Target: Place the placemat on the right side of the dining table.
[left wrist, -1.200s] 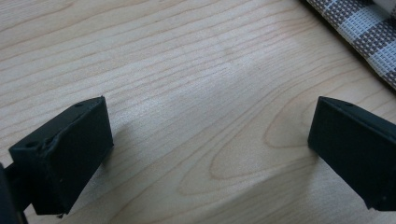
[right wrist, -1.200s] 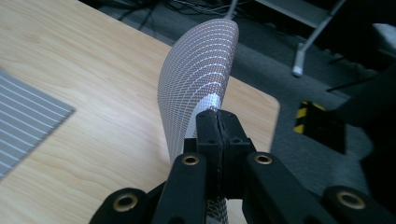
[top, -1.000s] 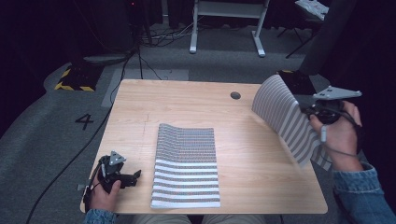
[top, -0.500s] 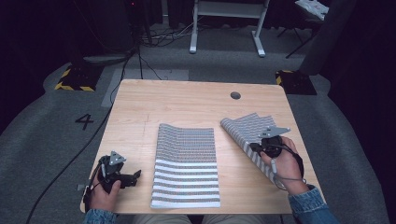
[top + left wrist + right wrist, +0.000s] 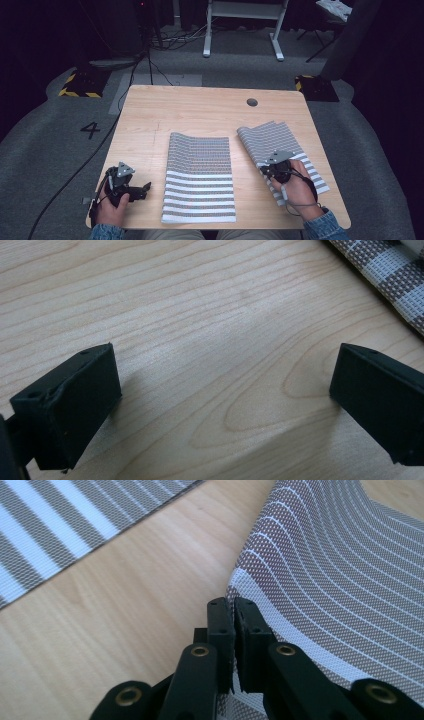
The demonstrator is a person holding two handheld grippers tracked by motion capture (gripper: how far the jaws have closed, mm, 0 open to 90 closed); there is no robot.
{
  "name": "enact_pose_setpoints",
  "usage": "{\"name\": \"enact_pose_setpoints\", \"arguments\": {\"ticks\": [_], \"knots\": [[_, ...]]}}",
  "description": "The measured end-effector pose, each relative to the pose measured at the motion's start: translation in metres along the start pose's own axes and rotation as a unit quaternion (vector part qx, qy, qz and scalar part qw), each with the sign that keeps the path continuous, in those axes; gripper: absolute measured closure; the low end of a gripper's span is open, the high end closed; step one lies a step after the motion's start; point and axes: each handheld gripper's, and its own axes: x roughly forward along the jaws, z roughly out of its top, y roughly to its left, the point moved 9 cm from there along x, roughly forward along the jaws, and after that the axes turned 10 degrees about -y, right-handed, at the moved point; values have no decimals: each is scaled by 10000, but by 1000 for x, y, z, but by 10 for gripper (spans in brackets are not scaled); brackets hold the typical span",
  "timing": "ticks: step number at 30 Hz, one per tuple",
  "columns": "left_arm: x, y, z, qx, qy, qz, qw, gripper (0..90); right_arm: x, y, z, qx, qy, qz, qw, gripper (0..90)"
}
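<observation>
Your right claw [image 5: 272, 169] is clenched on the near left edge of the striped placemat [image 5: 280, 150] on the right part of the surface [image 5: 200, 107]. In the right gripper view the two black jaws stand pressed together with the white border of that placemat [image 5: 340, 580] pinched between them, though they have just been easing a little apart. The mat lies at an angle, its far end pointing toward the round hole [image 5: 252, 102] in the surface, and it sits just beside the flat placemat [image 5: 200, 177] in the middle, with a strip of bare wood between the two. Near your claw the mat bows up off the wood rather than lying flat; its far part rests on the surface. Your right hand [image 5: 295, 192] covers the near part of the mat.

The middle placemat lies squarely, its wide white stripes toward you and its fine stripes toward the hole. In the right gripper view a corner of it [image 5: 55, 525] shows across the bare wood from the held mat.

Your left claw [image 5: 145, 187] is released, resting to the left of the middle placemat near your edge of the surface. In the left gripper view its jaws stand wide apart over bare wood, grasping nothing, with an edge of that middle placemat [image 5: 385, 275] just beyond.
</observation>
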Motion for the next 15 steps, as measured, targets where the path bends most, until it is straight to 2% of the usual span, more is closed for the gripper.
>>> {"name": "enact_pose_setpoints", "arguments": {"ticks": [1, 2, 3, 4, 5, 6, 8, 9, 10, 11, 12, 13, 14, 15], "knots": [[0, 0, 0, -4, 3, -1, 10000, 1, 0, 2, 0, 4, -10, 30, 10000, 842], [0, 0, 0, -2, 1, -1, 10000, 1, 0, 3, -1, 123, -51, 105, 9999, 790], [0, 0, 0, -2, 0, 0, 10000, 1, 2, 6, 0, 323, -154, 254, 9990, 689], [0, 0, 0, -9, 3, 8, 10000, 1, 2, 10, 2, 672, -326, 512, 9959, 581], [0, 0, 0, -26, -7, 7, 10000, 1, 2, 14, 6, 956, -599, 705, 9911, 503], [0, 0, 0, -4, 7, 4, 10000, 1, -2, 16, 10, 1157, -811, 848, 9863, 472], [0, 0, 0, -6, 2, -2, 10000, 1, -11, 12, 13, 1245, -970, 860, 9837, 446], [0, 0, 0, -14, -2, 6, 10000, 1, -21, -3, 14, 1339, -1116, 590, 9829, 422], [0, 0, 0, -16, 2, 7, 10000, 1, -21, -3, 14, 1339, -1116, 590, 9829, 422], [0, 0, 0, -29, -6, 9, 10000, 1, -30, -26, 7, 1478, -1093, 165, 9828, 422], [0, 0, 0, -29, -6, 9, 10000, 1, -30, -26, 7, 1478, -1093, 165, 9828, 422], [0, 0, 0, -29, -7, 10, 10000, 1, -39, -48, -2, 1741, -1080, -218, 9786, 423], [0, 0, 0, -30, -6, 9, 10000, 1, -39, -48, -2, 1741, -1080, -218, 9786, 423], [0, 0, 0, -28, -5, 10, 10000, 1, -43, -59, -9, 1852, -1040, -385, 9764, 425]]}}
